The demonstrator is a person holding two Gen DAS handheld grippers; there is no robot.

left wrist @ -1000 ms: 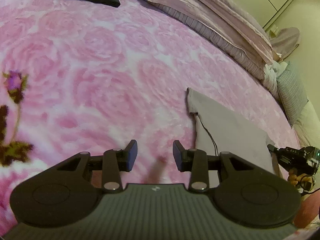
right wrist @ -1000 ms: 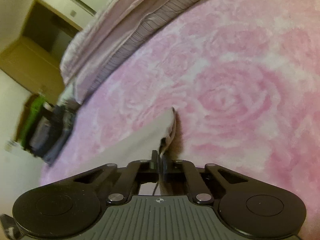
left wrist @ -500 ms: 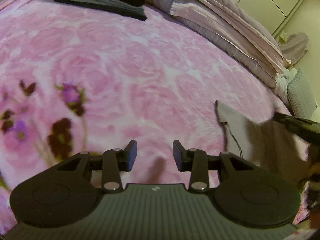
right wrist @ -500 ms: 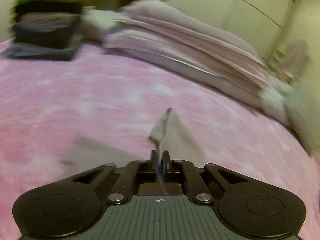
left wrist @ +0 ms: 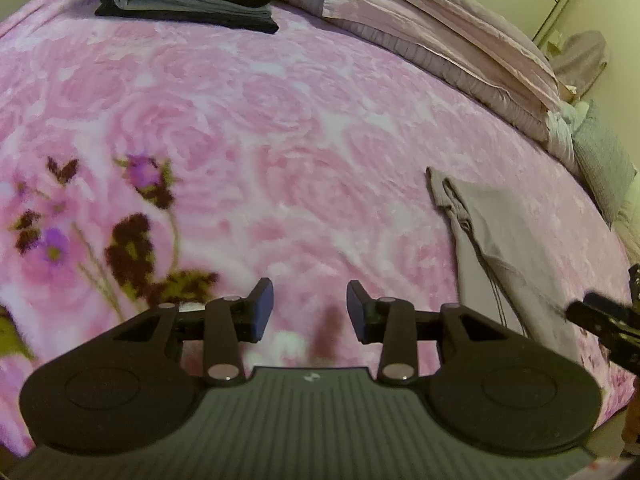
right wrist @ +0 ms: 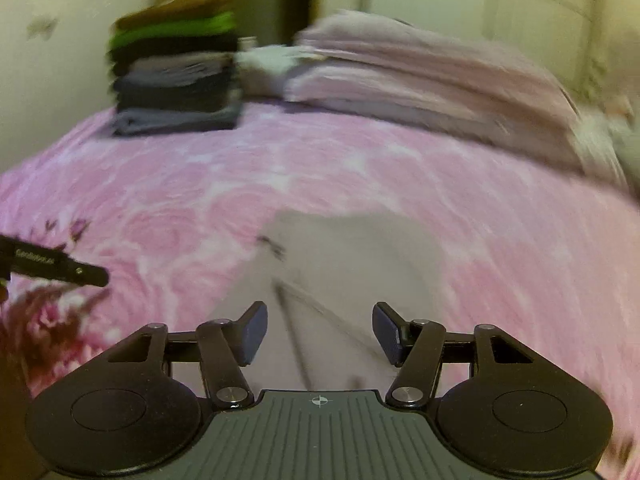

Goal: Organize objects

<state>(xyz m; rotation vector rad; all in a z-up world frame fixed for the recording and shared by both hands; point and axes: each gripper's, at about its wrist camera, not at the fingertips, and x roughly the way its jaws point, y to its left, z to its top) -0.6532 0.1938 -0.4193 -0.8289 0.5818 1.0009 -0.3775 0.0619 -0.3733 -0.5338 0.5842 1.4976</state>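
Observation:
A grey garment [left wrist: 508, 240] lies flat on the pink rose blanket [left wrist: 240, 128], to the right of my left gripper [left wrist: 310, 308]. That gripper hovers over bare blanket, open, with nothing between its fingers. In the right wrist view the same grey garment [right wrist: 352, 264] lies spread just ahead of my right gripper [right wrist: 320, 332], whose jaws are opening; the cloth lies below them, with no pad pressing on it. A dark drawstring [right wrist: 288, 312] runs along the garment. Part of the right gripper [left wrist: 604, 324] shows at the right edge of the left wrist view.
A stack of folded dark, grey and green clothes [right wrist: 176, 76] stands at the far left of the bed. Folded pinkish bedding [right wrist: 432, 84] lies along the far side. A grey pillow [left wrist: 600, 168] sits at the bed's right edge. Cupboard doors stand behind.
My right gripper, which was shut on a corner of the grey garment and lifting it, has let go and opened; the garment now lies flat. My left gripper has drifted left over the blanket.

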